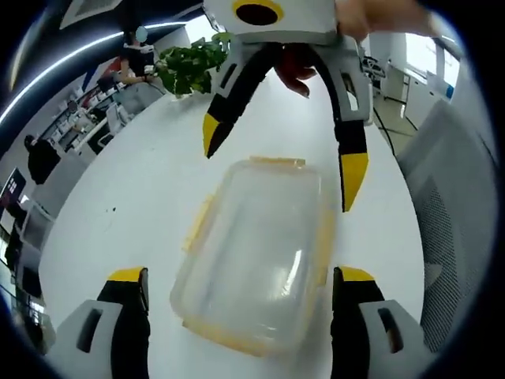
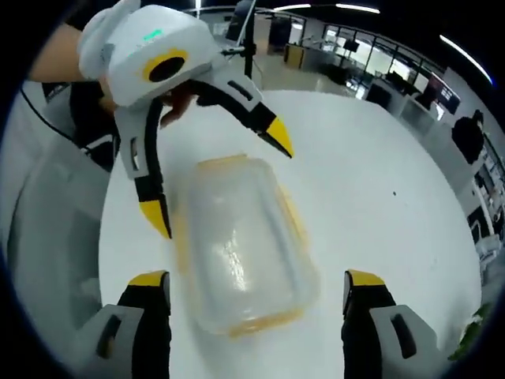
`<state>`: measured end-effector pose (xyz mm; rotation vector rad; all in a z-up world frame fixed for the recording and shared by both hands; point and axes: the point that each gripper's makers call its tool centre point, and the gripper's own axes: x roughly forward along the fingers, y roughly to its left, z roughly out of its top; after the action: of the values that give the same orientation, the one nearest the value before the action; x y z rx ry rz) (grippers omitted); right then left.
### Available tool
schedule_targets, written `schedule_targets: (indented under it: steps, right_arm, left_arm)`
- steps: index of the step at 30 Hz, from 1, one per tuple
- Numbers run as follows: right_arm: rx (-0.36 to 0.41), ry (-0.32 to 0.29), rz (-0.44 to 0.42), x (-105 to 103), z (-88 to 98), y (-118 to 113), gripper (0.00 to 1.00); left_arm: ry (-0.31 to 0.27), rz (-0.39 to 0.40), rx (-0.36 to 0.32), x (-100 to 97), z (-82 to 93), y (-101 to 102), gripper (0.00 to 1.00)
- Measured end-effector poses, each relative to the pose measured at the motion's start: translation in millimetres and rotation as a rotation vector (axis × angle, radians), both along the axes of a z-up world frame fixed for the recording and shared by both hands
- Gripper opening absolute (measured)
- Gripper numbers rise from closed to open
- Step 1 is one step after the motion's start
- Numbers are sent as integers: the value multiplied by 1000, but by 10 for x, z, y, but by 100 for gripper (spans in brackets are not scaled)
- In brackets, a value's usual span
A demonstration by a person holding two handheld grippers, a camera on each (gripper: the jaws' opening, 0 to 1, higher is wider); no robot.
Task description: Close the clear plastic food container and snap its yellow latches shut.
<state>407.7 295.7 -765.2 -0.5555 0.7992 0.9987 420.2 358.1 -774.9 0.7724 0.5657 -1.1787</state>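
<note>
On the white table (image 1: 158, 174), as the left gripper view has it, the clear plastic food container (image 1: 256, 257) lies with its lid on, its long side running away from the camera. Yellow latches (image 1: 199, 225) line its edges; whether any is snapped down cannot be told. The left gripper (image 1: 241, 280) has its jaws spread wide, one yellow-tipped jaw on each side of the container's near end, gripping nothing. Across the box the right gripper (image 1: 280, 162) reaches in from the top of the view, jaws also parted, its tips hanging near the container's far corners. A leafy green plant (image 1: 189, 65) stands at the table's far edge, and a grey mesh chair (image 1: 458, 229) sits at the right.

From the right gripper view, the same container (image 2: 241, 249) lies between the right gripper's (image 2: 256, 288) own widely parted jaws, which clasp nothing. The left gripper (image 2: 221, 178) comes in from the upper left, held by a hand (image 2: 170, 106), its jaws apart around the container's far end. The table (image 2: 379, 181) stretches away behind toward an open office.
</note>
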Motion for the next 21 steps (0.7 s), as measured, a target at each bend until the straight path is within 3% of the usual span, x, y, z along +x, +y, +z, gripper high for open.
schedule_targets:
  steps: [6,21]
  right_arm:
    - [20,-12,-39,-8,-14,-35,92]
    - [193,-38,-170,-73,134,-45,91]
  left_arm:
    - [7,60,-49,-17,33,38,97]
    - [6,173,-165,-88,109,117,97]
